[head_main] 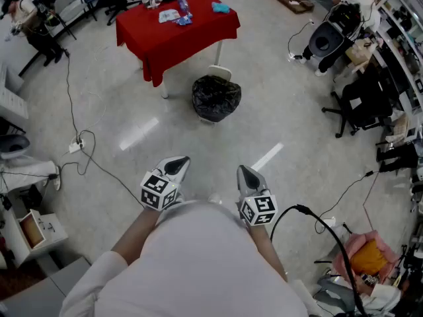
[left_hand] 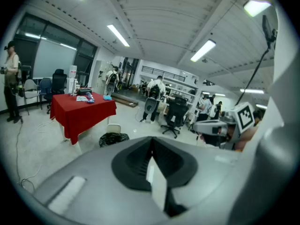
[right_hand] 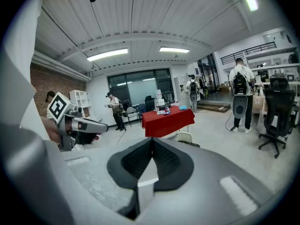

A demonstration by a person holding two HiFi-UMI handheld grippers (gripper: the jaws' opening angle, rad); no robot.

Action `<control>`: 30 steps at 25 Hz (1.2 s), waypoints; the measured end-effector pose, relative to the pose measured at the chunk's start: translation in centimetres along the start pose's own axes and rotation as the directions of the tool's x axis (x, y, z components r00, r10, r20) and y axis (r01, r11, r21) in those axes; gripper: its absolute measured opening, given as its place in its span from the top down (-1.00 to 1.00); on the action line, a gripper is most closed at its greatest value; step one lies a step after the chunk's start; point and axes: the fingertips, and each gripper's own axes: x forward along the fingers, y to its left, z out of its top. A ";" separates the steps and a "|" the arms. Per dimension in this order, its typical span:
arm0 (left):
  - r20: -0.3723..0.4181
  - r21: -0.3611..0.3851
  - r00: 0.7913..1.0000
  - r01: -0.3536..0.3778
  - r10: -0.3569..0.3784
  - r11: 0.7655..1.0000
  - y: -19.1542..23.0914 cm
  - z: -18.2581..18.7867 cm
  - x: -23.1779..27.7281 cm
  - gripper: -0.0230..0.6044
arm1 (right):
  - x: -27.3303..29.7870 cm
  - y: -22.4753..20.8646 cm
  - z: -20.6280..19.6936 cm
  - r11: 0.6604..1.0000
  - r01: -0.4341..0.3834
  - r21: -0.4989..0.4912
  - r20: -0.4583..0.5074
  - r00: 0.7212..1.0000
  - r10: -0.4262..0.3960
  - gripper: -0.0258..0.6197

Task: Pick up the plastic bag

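The black plastic bag (head_main: 216,98) bulges open on the floor just in front of the red-clothed table (head_main: 177,28), with a white object behind it. In the left gripper view the bag (left_hand: 114,138) lies low beside the table (left_hand: 83,112). Only the bag's top edge (right_hand: 193,144) shows above the right gripper's body in the right gripper view. My left gripper (head_main: 177,166) and right gripper (head_main: 245,175) are held close to my body, well short of the bag. Both are shut and empty. The shut jaws fill the foreground in each gripper view, left (left_hand: 151,148) and right (right_hand: 151,148).
A bottle, a blue item and a black box lie on the red table. Cables and a power strip (head_main: 76,146) trail over the floor at left; another cable (head_main: 310,211) runs at right. Office chairs (head_main: 360,104), people and clutter line the room's edges.
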 end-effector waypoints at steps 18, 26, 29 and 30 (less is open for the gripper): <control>-0.008 -0.008 0.999 -0.036 0.036 0.999 -1.0 -0.5 0.8 0.92 | -0.3 -0.9 -0.4 0.999 -0.052 -0.012 -0.010 0.999 0.052 0.92; -0.020 -0.017 0.998 -0.063 0.062 0.998 -2.6 -1.3 1.8 0.92 | -0.9 -2.6 -0.8 0.995 -0.097 -0.002 -0.009 0.995 0.097 0.92; -0.020 -0.026 0.997 -0.081 0.080 0.996 -3.2 -1.8 2.3 0.92 | -1.7 -3.6 -1.1 0.994 -0.109 0.001 -0.003 0.994 0.109 0.92; -0.020 -0.028 0.996 -0.088 0.087 0.996 -3.4 -1.8 2.5 0.92 | -2.0 -4.0 -1.2 0.994 -0.113 0.000 -0.004 0.994 0.113 0.92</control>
